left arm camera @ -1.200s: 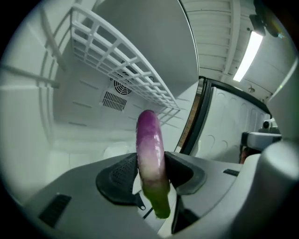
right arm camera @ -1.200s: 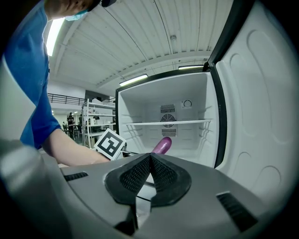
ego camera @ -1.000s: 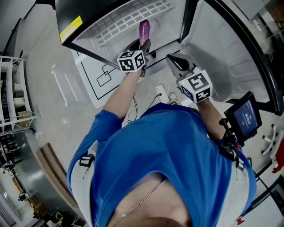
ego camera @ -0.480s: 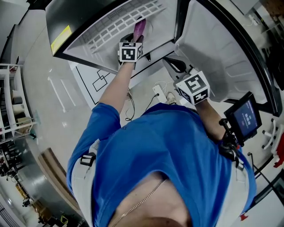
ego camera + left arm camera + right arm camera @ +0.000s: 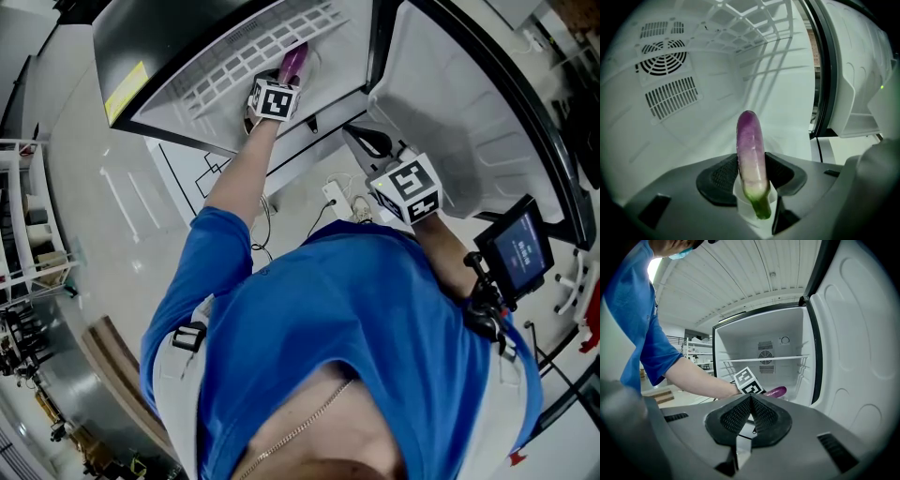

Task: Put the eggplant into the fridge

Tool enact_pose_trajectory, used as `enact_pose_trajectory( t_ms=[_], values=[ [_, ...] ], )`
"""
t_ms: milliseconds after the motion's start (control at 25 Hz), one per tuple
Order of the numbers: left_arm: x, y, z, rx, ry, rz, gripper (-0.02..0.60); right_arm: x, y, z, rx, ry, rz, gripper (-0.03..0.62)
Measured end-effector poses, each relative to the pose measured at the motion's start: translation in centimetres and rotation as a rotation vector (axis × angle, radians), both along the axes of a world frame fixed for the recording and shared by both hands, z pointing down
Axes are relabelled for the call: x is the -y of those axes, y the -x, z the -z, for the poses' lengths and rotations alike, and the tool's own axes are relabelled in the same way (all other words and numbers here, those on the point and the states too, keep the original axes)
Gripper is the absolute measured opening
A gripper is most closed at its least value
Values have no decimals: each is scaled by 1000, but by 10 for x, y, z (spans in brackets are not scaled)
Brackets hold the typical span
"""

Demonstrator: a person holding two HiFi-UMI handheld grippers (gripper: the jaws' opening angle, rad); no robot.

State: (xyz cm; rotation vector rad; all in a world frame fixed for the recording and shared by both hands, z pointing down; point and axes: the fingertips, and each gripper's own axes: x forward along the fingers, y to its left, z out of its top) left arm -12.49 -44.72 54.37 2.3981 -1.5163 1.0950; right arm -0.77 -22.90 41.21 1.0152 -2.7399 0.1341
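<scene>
The eggplant (image 5: 749, 136) is slim, purple fading to pale green at the stem. It is inside the fridge (image 5: 783, 93), off any surface, pointing toward the vented back wall. It looks light and fairly stiff, and its glossy skin would likely slip under a loose hold. The left gripper (image 5: 752, 168) clamps it near the stem end, jaws wide on either side, so most of its length sticks out ahead. Taking it nearer the middle would probably resist pivoting better, and gentle pressure should avoid bruising. A wire shelf (image 5: 764, 359) runs above. The right gripper (image 5: 751, 401) hangs outside by the open door (image 5: 862, 333), jaws pressed together, empty.
</scene>
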Motion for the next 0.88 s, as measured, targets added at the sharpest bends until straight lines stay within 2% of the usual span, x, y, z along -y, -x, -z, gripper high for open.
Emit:
enact_pose_trajectory(
  t_ms=[80,400,880],
  values=[
    [2,-3,-4,30,25,-14,190,-1,1,0,-3,2,3,0],
    [3,-7,-24,58,127,-32,190,0,-1,-2,0,5,-10,0],
    [3,-5,-31,43,151,-17,190,3,-6,1,5,4,-25,0]
  ],
)
